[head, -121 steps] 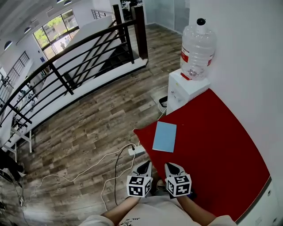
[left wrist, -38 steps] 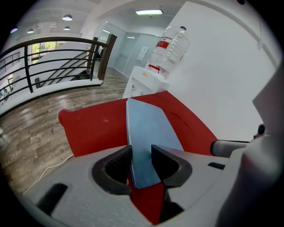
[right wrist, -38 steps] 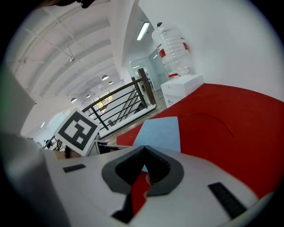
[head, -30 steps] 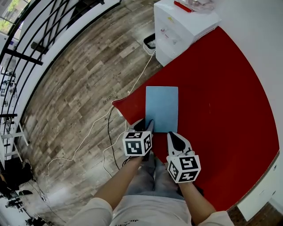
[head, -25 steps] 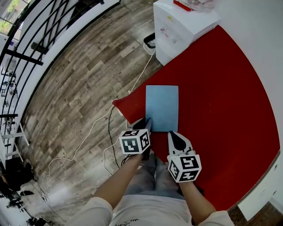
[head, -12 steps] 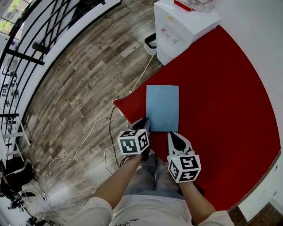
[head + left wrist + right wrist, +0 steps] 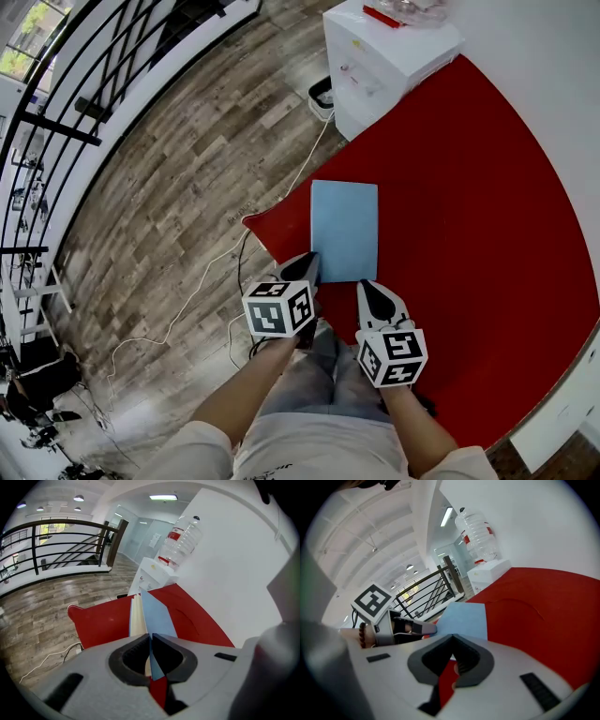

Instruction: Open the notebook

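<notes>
Pinching the notebook (image 7: 344, 230) cover — jaws of left gripper (image 7: 151, 639).

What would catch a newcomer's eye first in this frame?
A light blue notebook lies on the red tablecloth, near its left corner. The left gripper, whose jaws have just been closing, pinches the cover at the near left corner and holds it raised off the cream pages.

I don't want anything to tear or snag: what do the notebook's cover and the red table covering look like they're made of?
The notebook cover is probably thin card or coated paper, matte light blue. It stands lifted as a flat, unbent sheet off cream paper pages. The red table covering is likely fabric or felt, with no shine. Shallow creases and a soft, rounded hanging corner suggest cloth.
</notes>
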{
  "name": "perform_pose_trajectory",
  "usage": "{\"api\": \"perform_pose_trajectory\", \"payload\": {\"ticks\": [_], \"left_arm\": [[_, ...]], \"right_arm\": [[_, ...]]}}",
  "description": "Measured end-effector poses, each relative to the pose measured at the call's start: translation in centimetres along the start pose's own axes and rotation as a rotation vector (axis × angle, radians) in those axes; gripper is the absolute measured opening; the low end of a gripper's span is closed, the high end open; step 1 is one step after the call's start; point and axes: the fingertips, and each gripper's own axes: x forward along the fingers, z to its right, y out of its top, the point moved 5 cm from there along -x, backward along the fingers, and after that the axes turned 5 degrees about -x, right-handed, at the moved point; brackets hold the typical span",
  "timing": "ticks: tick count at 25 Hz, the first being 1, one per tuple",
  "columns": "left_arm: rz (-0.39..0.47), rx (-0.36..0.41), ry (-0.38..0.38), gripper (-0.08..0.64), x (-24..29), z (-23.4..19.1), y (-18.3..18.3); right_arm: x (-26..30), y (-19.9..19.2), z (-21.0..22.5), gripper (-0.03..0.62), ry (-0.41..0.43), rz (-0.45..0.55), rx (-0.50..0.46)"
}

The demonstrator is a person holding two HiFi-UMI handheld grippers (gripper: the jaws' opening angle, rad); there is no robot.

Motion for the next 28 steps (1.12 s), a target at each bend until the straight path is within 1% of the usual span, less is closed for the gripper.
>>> {"api": "perform_pose_trajectory", "payload": {"ticks": [5, 11, 18, 24, 28], "left_arm": [[0.015, 0.048, -0.029, 0.026, -1.1, 2.6, 0.9], [0.027, 0.107, -0.093, 0.025, -1.8, 7.4, 1.7], [0.019, 0.207, -0.163, 0.026, -0.5, 13.7, 1.4], [-0.011, 0.288, -0.185, 0.026, 2.8, 18.1, -0.1], [-0.058, 0.356, -0.186, 0.026, 5.0, 20.7, -2.2]], "right_arm": [[-0.7, 0.1, 0.8, 0.006, -0.005, 0.024, 0.019], [-2.3, 0.6, 2.4, 0.006, -0.023, 0.061, 0.048], [-5.0, 0.0, 5.9, 0.006, -0.081, 0.093, 0.103], [-7.3, -1.1, 10.1, 0.006, -0.146, 0.118, 0.163], [-9.1, -1.8, 12.8, 0.006, -0.19, 0.129, 0.204]]}}
